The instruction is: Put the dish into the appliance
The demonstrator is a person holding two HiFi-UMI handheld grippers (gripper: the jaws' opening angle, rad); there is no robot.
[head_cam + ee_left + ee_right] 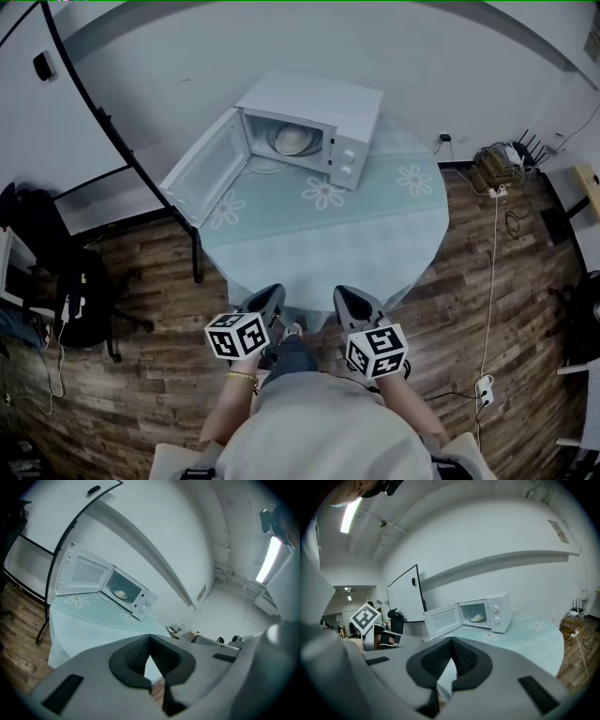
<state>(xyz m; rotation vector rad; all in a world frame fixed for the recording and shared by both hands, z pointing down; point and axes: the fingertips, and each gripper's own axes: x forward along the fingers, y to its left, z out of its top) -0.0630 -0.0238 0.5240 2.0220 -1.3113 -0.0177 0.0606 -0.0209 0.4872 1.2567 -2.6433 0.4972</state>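
A white microwave [323, 117] stands at the back of the round table [319, 248], with its door [202, 169] swung open to the left. A pale dish [291, 141] sits inside on the turntable; the dish [121, 594] also shows in the left gripper view, and the dish [477, 618] in the right gripper view. My left gripper [274, 294] and right gripper [345, 296] hover side by side at the table's near edge, close to my body and far from the microwave. Both are shut with nothing between the jaws.
A whiteboard on a black stand [112, 131] is left of the table, close to the open door. A black chair and bags [80, 295] stand on the wooden floor at left. Cables and a router [497, 169] lie at right, and a power strip [485, 389] nearer.
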